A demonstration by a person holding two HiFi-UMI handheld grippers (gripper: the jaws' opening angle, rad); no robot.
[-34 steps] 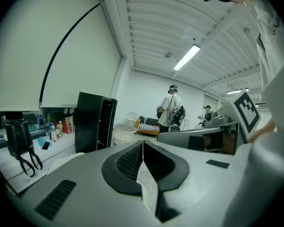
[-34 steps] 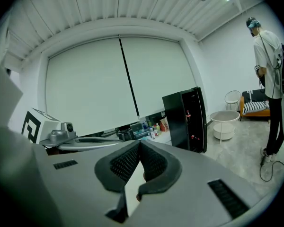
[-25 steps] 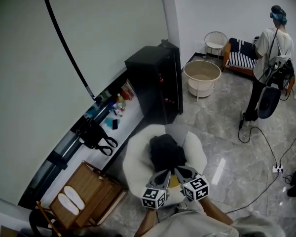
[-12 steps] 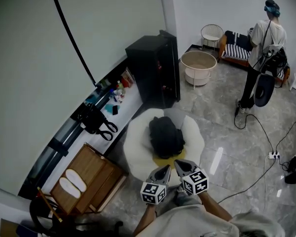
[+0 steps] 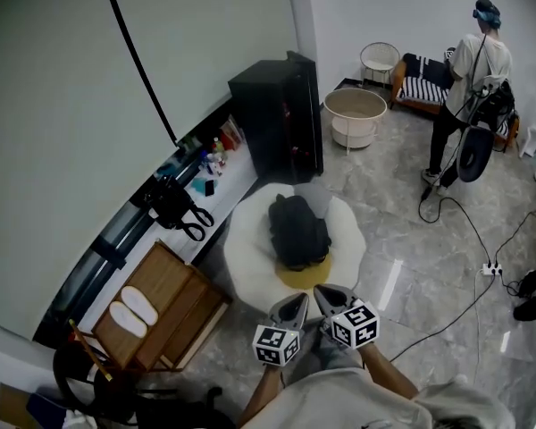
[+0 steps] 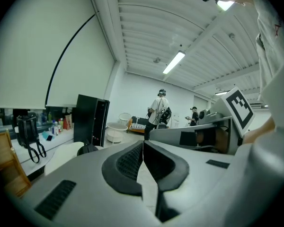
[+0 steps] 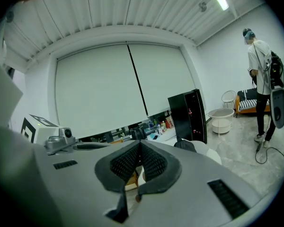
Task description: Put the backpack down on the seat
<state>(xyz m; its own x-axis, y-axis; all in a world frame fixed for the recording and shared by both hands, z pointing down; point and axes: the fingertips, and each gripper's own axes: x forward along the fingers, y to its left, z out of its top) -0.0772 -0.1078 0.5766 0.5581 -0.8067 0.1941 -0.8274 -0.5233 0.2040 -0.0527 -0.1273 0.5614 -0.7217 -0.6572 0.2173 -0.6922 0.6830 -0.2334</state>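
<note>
A black backpack (image 5: pixel 297 229) lies on the round white seat (image 5: pixel 246 248) with a yellow cushion patch (image 5: pixel 301 276), in the middle of the head view. My left gripper (image 5: pixel 296 303) and right gripper (image 5: pixel 325 293) hang side by side just in front of the seat, apart from the backpack. Both are shut with nothing between their pads. In the left gripper view the backpack (image 6: pixel 87 149) shows small behind the shut left gripper (image 6: pixel 142 146). The right gripper view has the backpack (image 7: pixel 185 145) past the shut right gripper (image 7: pixel 139 148).
A black cabinet (image 5: pixel 277 114) stands behind the seat, a cluttered counter (image 5: pixel 219 195) along the wall at left. A wooden crate (image 5: pixel 156 307) sits at the lower left. A round tub (image 5: pixel 355 116) and a person (image 5: pixel 464 88) are at the back right; cables (image 5: pixel 469 239) cross the floor.
Both grippers have drawn back from the seat toward me, still shut and empty. The backpack stays on the seat, now farther from them.
</note>
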